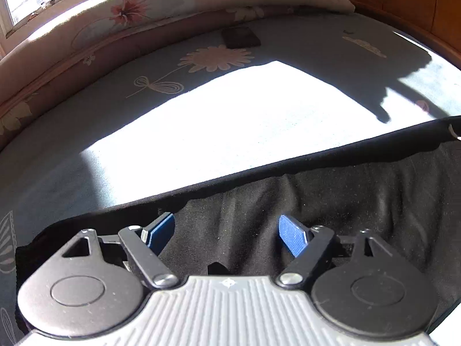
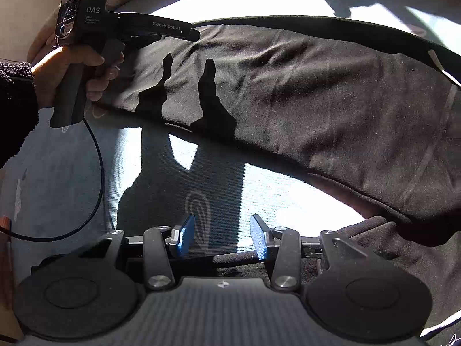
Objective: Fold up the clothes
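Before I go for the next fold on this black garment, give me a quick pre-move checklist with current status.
1. Left gripper fingers apart with nothing between them, above the black garment: ok.
2. Right gripper fingers apart, nothing pinched: ok.
3. Garment lying flat: not ok, wrinkles across the middle.
4. Far edge of the garment visible as a straight line on the bedsheet: ok.
5. Cable from the left gripper hangs clear of the garment: ok.
6. Which part of the garment is under the right gripper: cannot tell.

A black garment lies spread, rumpled and creased, across the blue floral bedsheet
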`<state>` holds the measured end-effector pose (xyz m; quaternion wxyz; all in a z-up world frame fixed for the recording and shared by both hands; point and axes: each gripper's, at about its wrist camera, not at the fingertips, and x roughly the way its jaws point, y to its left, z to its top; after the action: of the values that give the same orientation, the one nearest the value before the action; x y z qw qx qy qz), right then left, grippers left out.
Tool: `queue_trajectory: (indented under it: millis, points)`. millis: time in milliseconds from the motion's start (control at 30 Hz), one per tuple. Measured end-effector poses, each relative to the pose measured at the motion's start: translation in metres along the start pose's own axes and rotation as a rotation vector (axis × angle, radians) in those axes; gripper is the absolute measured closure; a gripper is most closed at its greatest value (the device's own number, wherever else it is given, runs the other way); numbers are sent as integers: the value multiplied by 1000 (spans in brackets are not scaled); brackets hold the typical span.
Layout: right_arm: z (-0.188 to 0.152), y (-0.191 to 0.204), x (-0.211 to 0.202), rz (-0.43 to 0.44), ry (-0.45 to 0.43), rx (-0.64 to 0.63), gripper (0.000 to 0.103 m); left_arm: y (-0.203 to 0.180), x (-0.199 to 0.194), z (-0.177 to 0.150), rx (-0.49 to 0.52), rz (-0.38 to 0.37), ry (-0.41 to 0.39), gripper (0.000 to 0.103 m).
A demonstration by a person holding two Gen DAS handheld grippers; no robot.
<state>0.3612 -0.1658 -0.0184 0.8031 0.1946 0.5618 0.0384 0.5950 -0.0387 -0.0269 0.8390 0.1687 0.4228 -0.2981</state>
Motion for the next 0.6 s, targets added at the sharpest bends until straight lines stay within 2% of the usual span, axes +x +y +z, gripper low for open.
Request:
queue_trajectory:
  millis: [33,67,167,233,300,367,500,600]
  points:
    - [-2,-3,-1,5,-2,11,56,-7,-5,6,-4,-43,1,23]
    - [-3,-6,-3,10,-4,22,56,-22,-8,8,34,-89,-4,23]
    - [-6,-12,-9,17,-17,36,56,-79,-7,5,238,-176,-14,21]
    - [-8,-18,-14,18,-27,46,56,-109,3,-1,347,-190,-10,21]
    - [-11,-23,-18,13,-39,53,55,-126,18,-6,390,-166,1,21]
    - [-14,-30,-22,10,-48,65,55,-128,36,-1,367,-119,11,19]
    - [-22,-47,-25,16,-59,104,54,-106,58,26,201,-40,19,19]
    - [-26,-57,-28,21,-62,128,54,-92,65,49,90,-32,57,21]
